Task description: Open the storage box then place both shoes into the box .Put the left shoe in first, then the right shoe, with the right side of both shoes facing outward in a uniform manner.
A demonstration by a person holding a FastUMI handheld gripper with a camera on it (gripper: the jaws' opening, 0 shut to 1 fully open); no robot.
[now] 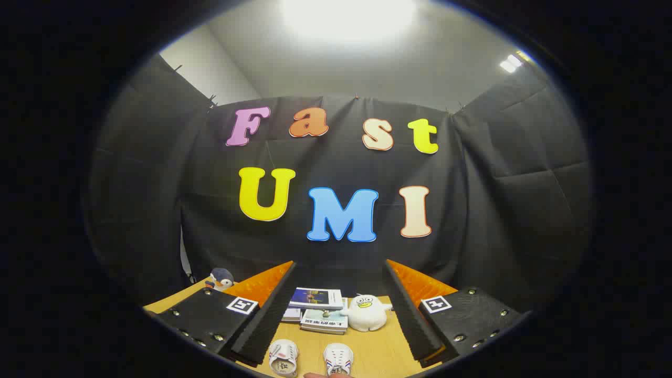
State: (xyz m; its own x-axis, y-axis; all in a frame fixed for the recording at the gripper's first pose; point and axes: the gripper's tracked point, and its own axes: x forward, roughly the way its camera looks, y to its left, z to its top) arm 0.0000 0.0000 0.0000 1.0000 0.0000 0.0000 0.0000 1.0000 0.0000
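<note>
Two small white shoes stand side by side on the wooden table (367, 352), low between my fingers: one shoe (283, 357) nearer the left finger, the other shoe (337, 358) with red and blue stripes to its right. My gripper (340, 270) is open, held well above the table, with nothing between its fingers. The left finger (268, 310) and right finger (409, 310) are spread wide apart. A fingertip of a person's hand (320, 375) touches in beside the striped shoe.
Beyond the shoes lies a stack of books (319, 310), with a white plush duck (367, 312) to its right. A small penguin plush (220, 279) sits at the table's far left corner. The booth's black cloth wall stands behind the table.
</note>
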